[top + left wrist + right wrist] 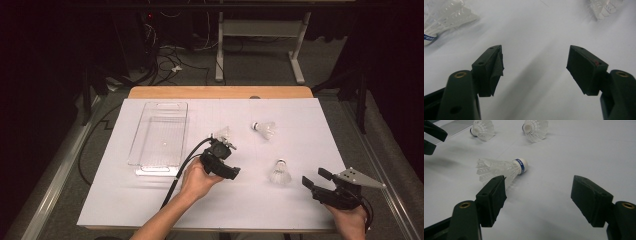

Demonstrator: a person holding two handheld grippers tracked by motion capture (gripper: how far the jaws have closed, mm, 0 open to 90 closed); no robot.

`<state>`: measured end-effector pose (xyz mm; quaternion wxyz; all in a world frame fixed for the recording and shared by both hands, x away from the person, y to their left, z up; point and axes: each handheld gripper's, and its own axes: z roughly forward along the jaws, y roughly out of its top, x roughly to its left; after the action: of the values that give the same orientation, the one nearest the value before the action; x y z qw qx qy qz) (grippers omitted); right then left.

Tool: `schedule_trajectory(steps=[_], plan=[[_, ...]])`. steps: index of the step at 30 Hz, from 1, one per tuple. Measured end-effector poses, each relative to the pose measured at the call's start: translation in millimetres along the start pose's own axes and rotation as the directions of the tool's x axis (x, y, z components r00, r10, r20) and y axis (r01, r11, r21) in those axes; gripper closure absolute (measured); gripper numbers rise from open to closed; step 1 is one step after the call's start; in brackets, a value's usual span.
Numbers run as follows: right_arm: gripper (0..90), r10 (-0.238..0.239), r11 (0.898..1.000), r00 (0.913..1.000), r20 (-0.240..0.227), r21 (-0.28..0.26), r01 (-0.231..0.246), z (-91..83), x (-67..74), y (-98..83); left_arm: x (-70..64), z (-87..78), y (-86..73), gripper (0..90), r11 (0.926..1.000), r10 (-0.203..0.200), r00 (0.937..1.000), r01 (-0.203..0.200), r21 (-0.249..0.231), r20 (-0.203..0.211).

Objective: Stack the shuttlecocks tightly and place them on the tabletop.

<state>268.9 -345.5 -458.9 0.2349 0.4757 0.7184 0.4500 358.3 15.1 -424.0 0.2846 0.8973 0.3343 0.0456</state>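
Note:
Three white feathered shuttlecocks lie on the white table sheet (150,200). One (223,133) rests just beyond my left gripper (233,160), one (265,129) lies farther right, and one (280,172) lies between the two grippers. My left gripper (535,65) is open with nothing between its jaws; shuttlecocks show at its upper left (446,15) and upper right (604,8). My right gripper (316,178) is open too, a short way right of the near shuttlecock (501,168), which lies on its side with a blue-banded cork, ahead of the left jaw of the right gripper (539,197).
A clear plastic tray (159,135) stands on the left part of the sheet, left of my left gripper. The wooden table edge (220,92) runs along the back. Cables and a desk frame (260,30) are on the floor beyond.

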Motion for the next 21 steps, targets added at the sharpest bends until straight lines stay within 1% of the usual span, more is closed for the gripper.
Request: schedule_trajectory(steps=[3,9,15,17,20,21], plan=[[28.5,0.000,1.000,1.0000,0.000,0.000,0.000,-0.1,0.0,0.0,0.2,-0.4,-2.5,30.3,1.0000,-0.007,1.0000,0.007,-0.001,0.003],[28.5,0.000,1.000,1.0000,0.000,0.000,0.000,0.1,0.1,0.0,0.1,-2.4,-7.1,30.3,1.0000,-0.009,0.9999,0.009,-0.004,0.007],[28.5,0.001,1.000,1.0000,0.001,0.000,-0.001,0.0,0.0,0.0,-0.8,-4.3,-11.7,30.3,0.9999,-0.010,0.9999,0.010,-0.012,0.003],[28.5,0.000,1.000,1.0000,0.001,0.001,0.000,0.1,0.0,0.0,-0.4,-4.7,-14.0,30.3,0.9999,-0.010,0.9999,0.010,-0.008,0.004],[28.5,-0.001,1.000,1.0000,0.000,0.002,0.001,0.3,0.0,-0.1,-0.3,-5.0,-17.5,30.3,0.9997,-0.022,0.9998,0.022,-0.009,0.004],[28.5,-0.001,1.000,1.0000,0.000,0.002,0.001,0.1,0.1,-0.1,-0.1,-5.1,-18.2,30.3,0.9998,-0.019,0.9998,0.019,-0.010,0.002]])
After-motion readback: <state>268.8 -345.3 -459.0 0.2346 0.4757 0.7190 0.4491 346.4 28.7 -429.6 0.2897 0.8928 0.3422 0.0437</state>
